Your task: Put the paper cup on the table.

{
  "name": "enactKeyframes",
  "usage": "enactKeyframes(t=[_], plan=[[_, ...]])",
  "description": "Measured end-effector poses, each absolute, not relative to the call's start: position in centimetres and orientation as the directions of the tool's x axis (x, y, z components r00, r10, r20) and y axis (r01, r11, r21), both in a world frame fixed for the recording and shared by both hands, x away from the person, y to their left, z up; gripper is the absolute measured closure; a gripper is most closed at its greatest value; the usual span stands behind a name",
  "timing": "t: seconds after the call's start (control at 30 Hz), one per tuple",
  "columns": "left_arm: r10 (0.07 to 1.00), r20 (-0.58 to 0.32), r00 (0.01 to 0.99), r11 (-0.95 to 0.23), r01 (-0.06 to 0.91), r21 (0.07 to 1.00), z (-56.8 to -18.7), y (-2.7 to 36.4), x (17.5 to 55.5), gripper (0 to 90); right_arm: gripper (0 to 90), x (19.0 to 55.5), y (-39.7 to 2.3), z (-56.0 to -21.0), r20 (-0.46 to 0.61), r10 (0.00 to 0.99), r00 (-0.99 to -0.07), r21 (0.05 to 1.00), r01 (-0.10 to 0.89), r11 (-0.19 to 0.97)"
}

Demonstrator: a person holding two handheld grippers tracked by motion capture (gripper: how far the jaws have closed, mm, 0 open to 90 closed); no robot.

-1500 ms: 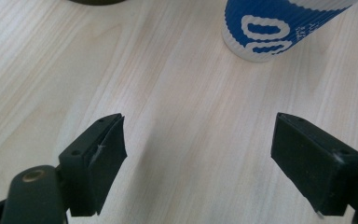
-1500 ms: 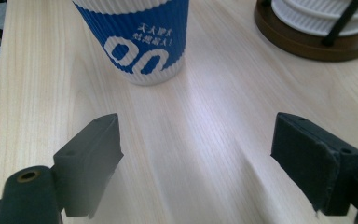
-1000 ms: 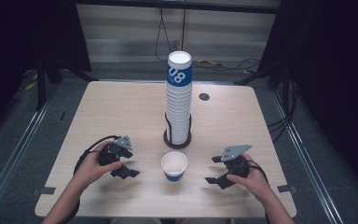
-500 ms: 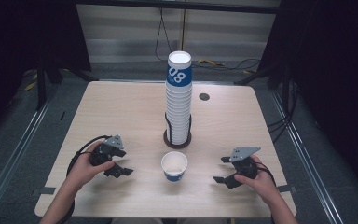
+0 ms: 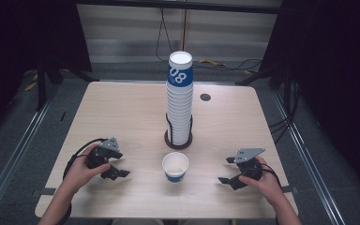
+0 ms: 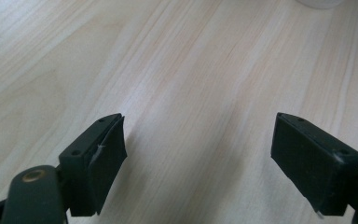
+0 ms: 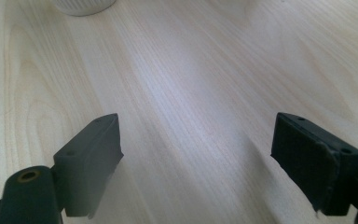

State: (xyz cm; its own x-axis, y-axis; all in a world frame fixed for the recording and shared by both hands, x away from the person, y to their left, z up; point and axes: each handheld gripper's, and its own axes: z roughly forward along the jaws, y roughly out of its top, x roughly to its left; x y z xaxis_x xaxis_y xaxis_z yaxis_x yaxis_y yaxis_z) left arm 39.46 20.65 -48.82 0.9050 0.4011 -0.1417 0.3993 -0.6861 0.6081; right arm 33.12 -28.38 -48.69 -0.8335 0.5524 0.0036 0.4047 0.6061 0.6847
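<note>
Progress is judged early: one blue-banded white paper cup (image 5: 175,166) is set apart from the tall stack (image 5: 179,101); both tools, left (image 5: 115,170) and right (image 5: 229,180), are held apart, empty.

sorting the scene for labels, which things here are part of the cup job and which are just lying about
Part of the job:
- single paper cup, upright between the grippers
- cup stack in its black holder
- left gripper, open
- right gripper, open

Just lying about:
- round grommet in the table
- cables on the floor behind
</note>
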Motion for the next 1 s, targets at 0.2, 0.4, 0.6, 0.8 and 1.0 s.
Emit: enactKeyframes(t=[0.2, 0.4, 0.6, 0.8, 1.0], plan=[[0.412, -0.119, 0.903, -0.696, 0.396, 0.599, -49.5, 21.3, 39.4, 17.7, 15.2, 33.2, -28.8, -49.1, -0.004, 0.556, -0.831, 0.669, 0.411, 0.619], [0.406, -0.089, 0.909, -0.685, 0.368, 0.629, -50.0, 21.9, 39.3, 17.5, 14.9, 33.3, -29.2, -49.5, -0.001, 0.565, -0.825, 0.661, 0.423, 0.620], [0.383, -0.043, 0.923, -0.688, 0.316, 0.654, -50.5, 22.3, 39.1, 15.1, 13.1, 33.5, -29.4, -49.8, 0.004, 0.580, -0.814, 0.681, 0.427, 0.595], [0.386, -0.044, 0.922, -0.664, 0.311, 0.680, -50.7, 22.5, 39.0, 14.4, 10.6, 33.6, -29.6, -50.2, 0.006, 0.584, -0.811, 0.705, 0.418, 0.573], [0.390, -0.044, 0.920, -0.648, 0.308, 0.696, -50.9, 22.8, 38.8, 14.2, 10.4, 33.9, -29.6, -50.2, 0.004, 0.590, -0.808, 0.708, 0.419, 0.569]])
